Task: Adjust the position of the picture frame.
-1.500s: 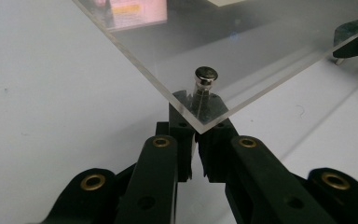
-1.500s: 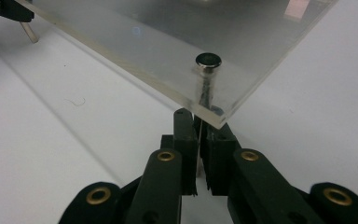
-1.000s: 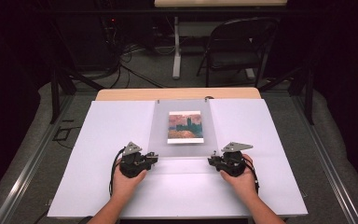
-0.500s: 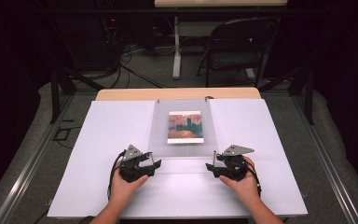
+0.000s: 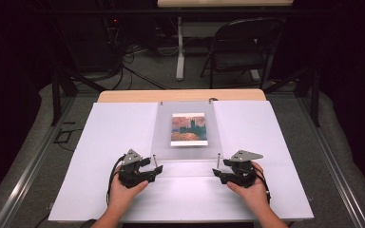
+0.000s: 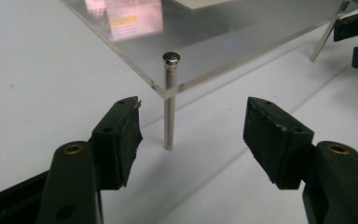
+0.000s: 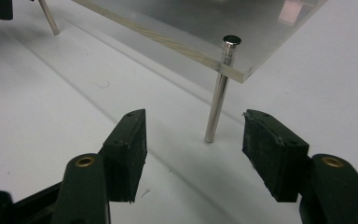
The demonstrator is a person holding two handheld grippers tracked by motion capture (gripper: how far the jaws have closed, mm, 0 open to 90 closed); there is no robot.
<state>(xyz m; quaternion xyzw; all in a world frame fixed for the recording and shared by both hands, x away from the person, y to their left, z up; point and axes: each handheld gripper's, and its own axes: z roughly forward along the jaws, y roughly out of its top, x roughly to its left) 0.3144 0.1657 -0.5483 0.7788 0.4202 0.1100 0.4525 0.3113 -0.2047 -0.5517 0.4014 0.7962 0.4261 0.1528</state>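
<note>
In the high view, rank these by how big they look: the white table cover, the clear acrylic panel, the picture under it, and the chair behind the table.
1. White table cover, largest by far.
2. Clear acrylic panel and chair: they look alike, and the chair stands farther from the camera, so no ranking between them.
3. Picture, smallest.

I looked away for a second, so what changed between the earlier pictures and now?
Both tongs have just been opening: the left tongs and right tongs now stand wide, each with a metal leg of the clear panel ahead of its jaws, untouched. The hands barely moved. The panel and the picture stayed put.
</note>
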